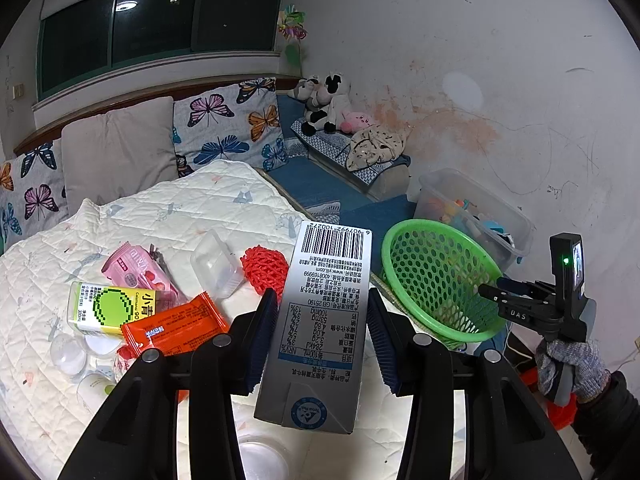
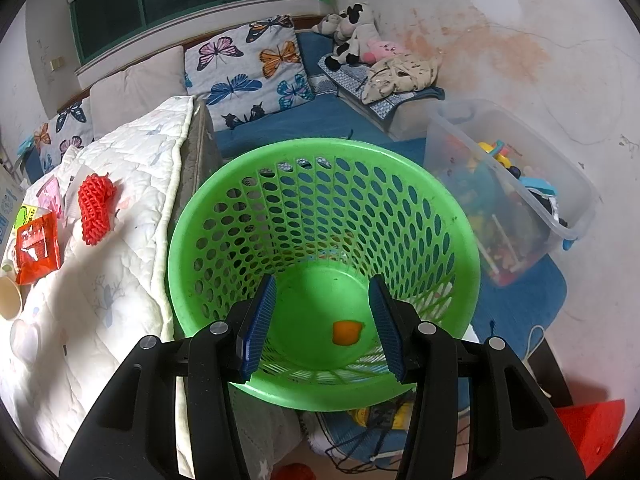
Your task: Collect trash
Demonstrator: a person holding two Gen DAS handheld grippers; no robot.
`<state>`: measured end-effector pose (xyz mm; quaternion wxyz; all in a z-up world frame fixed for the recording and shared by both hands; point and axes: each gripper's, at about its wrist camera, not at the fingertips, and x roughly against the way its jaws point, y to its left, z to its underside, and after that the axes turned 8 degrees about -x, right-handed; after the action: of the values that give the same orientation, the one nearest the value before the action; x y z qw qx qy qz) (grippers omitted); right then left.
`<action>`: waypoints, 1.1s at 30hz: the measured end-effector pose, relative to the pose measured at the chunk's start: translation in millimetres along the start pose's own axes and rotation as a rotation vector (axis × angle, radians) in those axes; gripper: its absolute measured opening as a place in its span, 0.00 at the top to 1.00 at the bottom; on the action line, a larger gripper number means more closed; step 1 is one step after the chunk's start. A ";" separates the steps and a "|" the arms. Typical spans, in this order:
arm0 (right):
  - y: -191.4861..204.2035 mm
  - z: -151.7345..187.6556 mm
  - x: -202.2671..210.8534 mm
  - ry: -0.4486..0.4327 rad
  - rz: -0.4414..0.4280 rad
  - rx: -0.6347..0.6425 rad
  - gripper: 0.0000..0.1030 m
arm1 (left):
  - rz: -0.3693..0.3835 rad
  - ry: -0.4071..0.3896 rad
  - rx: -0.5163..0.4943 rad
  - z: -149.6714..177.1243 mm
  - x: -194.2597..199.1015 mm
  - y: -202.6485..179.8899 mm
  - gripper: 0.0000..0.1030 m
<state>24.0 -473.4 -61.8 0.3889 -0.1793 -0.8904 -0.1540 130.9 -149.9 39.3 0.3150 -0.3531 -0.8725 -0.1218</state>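
My left gripper (image 1: 323, 334) is shut on a grey milk carton (image 1: 320, 320) and holds it above the bed. Beyond it on the white quilt (image 1: 168, 208) lie an orange wrapper (image 1: 176, 330), a yellow-green drink bottle (image 1: 108, 310), a pink packet (image 1: 138, 270), a clear plastic tub (image 1: 216, 264) and a red foam net (image 1: 264, 268). A green basket (image 1: 440, 276) stands at the bed's right edge. My right gripper (image 2: 323, 324) is open and empty over the basket's mouth (image 2: 320, 152); a small orange scrap (image 2: 347, 333) lies on its bottom. It also shows in the left wrist view (image 1: 500, 300).
A clear storage box of toys (image 2: 520, 184) stands right of the basket, against the wall. Butterfly cushions (image 1: 228, 128) and plush toys (image 1: 328, 104) line the far bench. Small white cups (image 1: 70, 356) lie at the quilt's near left. A red object (image 2: 592, 428) sits at lower right.
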 end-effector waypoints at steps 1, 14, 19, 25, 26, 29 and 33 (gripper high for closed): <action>0.0 0.4 -0.2 0.000 0.000 0.000 0.52 | 0.000 0.000 0.000 0.3 0.2 0.1 0.57; -4.2 0.7 1.2 -0.003 0.005 -0.005 0.52 | 0.001 -0.001 0.001 1.0 0.2 0.3 0.57; -4.6 1.0 1.1 -0.004 0.006 -0.007 0.52 | 0.001 -0.001 0.001 1.3 0.0 0.5 0.57; -5.8 2.6 2.4 -0.006 0.006 -0.011 0.52 | 0.000 -0.001 -0.001 0.6 -0.4 0.2 0.57; -6.0 2.6 2.4 -0.006 0.007 -0.012 0.52 | 0.001 -0.002 -0.001 0.3 -0.5 0.0 0.57; -6.5 3.4 2.6 -0.006 0.007 -0.015 0.52 | 0.001 -0.001 -0.001 -0.8 -0.7 -0.7 0.57; -7.1 3.8 3.2 -0.007 0.006 -0.018 0.52 | 0.001 -0.002 -0.001 -1.3 -1.5 -0.8 0.57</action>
<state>16.5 -477.5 -62.8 0.3847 -0.1863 -0.8897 -0.1603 131.8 -151.9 39.4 0.3142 -0.3538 -0.8725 -0.1218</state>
